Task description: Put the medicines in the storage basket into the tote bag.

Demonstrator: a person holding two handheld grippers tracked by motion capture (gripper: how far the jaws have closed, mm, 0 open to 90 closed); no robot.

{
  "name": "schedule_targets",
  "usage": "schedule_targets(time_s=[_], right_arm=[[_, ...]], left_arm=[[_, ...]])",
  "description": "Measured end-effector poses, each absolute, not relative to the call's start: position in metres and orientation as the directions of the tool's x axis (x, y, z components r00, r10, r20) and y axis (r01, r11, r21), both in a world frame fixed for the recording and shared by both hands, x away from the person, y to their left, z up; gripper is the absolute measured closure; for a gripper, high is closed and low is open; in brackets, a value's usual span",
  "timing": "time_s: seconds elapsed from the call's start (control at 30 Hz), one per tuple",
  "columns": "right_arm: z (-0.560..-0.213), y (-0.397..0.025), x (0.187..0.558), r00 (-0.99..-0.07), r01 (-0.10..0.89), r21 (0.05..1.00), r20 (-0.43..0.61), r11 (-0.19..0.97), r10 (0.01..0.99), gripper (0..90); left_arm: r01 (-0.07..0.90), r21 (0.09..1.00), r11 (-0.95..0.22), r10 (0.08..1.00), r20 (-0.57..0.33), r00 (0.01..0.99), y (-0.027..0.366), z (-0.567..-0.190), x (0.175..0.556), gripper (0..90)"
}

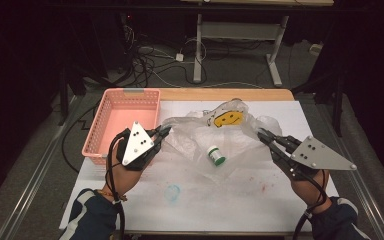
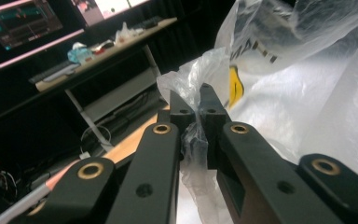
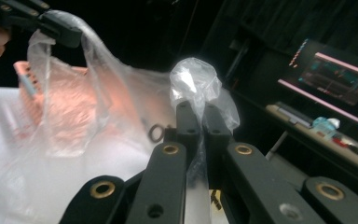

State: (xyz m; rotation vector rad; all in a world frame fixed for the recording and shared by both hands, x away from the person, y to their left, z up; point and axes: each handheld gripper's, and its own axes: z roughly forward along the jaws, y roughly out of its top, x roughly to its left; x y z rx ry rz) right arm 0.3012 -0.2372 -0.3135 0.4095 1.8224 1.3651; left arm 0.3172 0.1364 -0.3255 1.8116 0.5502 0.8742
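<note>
A clear plastic bag point(image 1: 215, 140) with a yellow smiley face point(image 1: 228, 118) is stretched out over the white table cover. Inside it lies a small white bottle with a green cap point(image 1: 215, 155). My left gripper point(image 1: 166, 130) is shut on the bag's left edge; in the left gripper view the film point(image 2: 193, 88) bunches up between the jaws point(image 2: 192, 100). At the bag's right edge my right gripper point(image 1: 261, 133) is shut on the plastic, and crumpled film point(image 3: 196, 81) rises above its tips point(image 3: 196, 112). The other gripper point(image 3: 51, 23) holds the bag's far side in the right gripper view.
A pink basket point(image 1: 107, 145) stands at the table's left edge, just behind my left hand. A faint blue ring point(image 1: 172, 192) and reddish smears point(image 1: 260, 185) mark the white cover point(image 1: 220, 200). Cables and a desk frame point(image 1: 198, 50) lie on the floor beyond the table.
</note>
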Motion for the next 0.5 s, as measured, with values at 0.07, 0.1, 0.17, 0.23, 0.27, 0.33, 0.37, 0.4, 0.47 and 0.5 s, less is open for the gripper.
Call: schedule_targets(time_s=[0.07,0.1,0.17,0.23,0.27,0.33,0.37,0.4,0.47,0.5], right_arm=[[-0.311,-0.235,0.307,-0.61,-0.206,0.909,-0.41,0.363,0.678,89.8],[-0.31,-0.234,0.311,-0.609,-0.207,0.91,-0.407,0.359,0.681,89.8],[-0.307,-0.232,0.317,-0.6,-0.212,0.911,-0.408,0.355,0.688,89.8],[-0.303,-0.231,0.321,-0.6,-0.213,0.916,-0.398,0.341,0.694,89.8],[-0.302,-0.229,0.322,-0.599,-0.214,0.915,-0.399,0.342,0.694,89.8],[-0.299,-0.227,0.324,-0.588,-0.224,0.913,-0.407,0.342,0.699,89.8],[-0.297,-0.227,0.325,-0.591,-0.223,0.915,-0.401,0.335,0.7,89.8],[-0.296,-0.226,0.325,-0.588,-0.226,0.915,-0.403,0.336,0.702,89.8],[-0.293,-0.226,0.324,-0.589,-0.23,0.919,-0.394,0.321,0.705,89.8],[-0.292,-0.226,0.322,-0.586,-0.235,0.917,-0.398,0.321,0.706,89.8]], left_arm=[[-0.032,0.928,-0.37,0.714,0.306,0.629,0.133,-0.321,0.322,85.3],[-0.033,0.931,-0.364,0.716,0.302,0.63,0.132,-0.319,0.325,85.3],[-0.047,0.933,-0.356,0.721,0.306,0.621,0.128,-0.314,0.329,85.3],[-0.06,0.936,-0.348,0.721,0.308,0.621,0.124,-0.309,0.33,85.4],[-0.07,0.936,-0.344,0.725,0.313,0.613,0.122,-0.307,0.331,85.3],[-0.083,0.943,-0.323,0.726,0.303,0.617,0.12,-0.302,0.331,85.3],[-0.093,0.942,-0.322,0.728,0.31,0.612,0.119,-0.3,0.33,85.3],[-0.1,0.943,-0.317,0.729,0.309,0.611,0.118,-0.298,0.329,85.3],[-0.118,0.944,-0.309,0.73,0.314,0.607,0.117,-0.293,0.325,85.3],[-0.124,0.944,-0.305,0.73,0.315,0.607,0.118,-0.291,0.323,85.3]])
